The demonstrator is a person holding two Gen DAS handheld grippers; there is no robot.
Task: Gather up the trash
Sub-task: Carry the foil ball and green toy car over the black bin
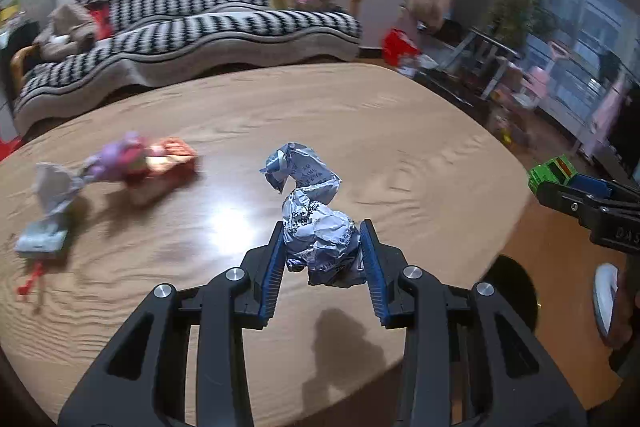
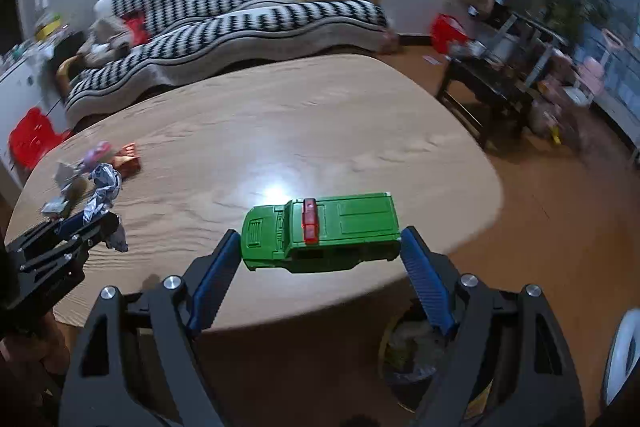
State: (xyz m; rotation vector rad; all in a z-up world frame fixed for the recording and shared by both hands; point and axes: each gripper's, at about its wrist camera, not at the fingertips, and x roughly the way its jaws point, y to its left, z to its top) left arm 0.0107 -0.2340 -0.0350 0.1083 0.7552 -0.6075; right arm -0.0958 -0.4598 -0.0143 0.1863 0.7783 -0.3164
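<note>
Left gripper clamps crumpled wrapper; right gripper grips green toy car above table. Step: carrying. Next: release into bin at 5 o'clock.

wrapper in left gripper above table | toy car in right gripper | sofa behind table

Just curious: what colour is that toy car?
Green toy car, red roof light; clearest in right wrist view.
</note>
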